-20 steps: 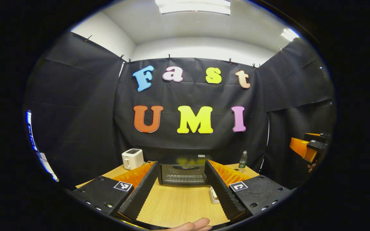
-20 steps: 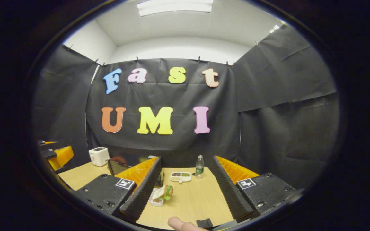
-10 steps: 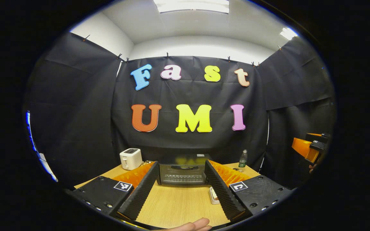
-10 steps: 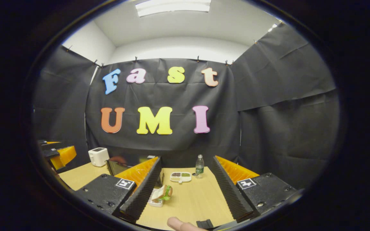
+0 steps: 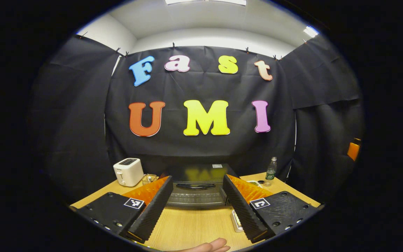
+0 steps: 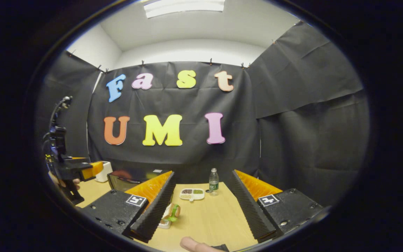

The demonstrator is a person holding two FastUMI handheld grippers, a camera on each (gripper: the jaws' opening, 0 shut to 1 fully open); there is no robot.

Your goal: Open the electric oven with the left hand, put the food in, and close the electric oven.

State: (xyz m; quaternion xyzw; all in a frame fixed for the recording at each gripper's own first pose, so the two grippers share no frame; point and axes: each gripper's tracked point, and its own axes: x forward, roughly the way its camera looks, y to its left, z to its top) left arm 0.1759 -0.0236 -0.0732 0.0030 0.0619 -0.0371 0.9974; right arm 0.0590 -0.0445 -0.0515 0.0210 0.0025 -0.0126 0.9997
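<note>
Closer now to the closed electric oven (image 5: pixel 197 187) at lower centre of its view, the left claw (image 5: pixel 197 196) gapes wide, holding nothing. Equally wide and empty, the right claw (image 6: pixel 201 199) hangs over the worktop (image 6: pixel 208 220), the food (image 6: pixel 171 212) beside its left finger.

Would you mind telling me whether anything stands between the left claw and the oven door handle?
Nothing visible does: bare table lies between the open left claw and the closed oven's handle.

Bright overhead light, strong fisheye distortion.
</note>
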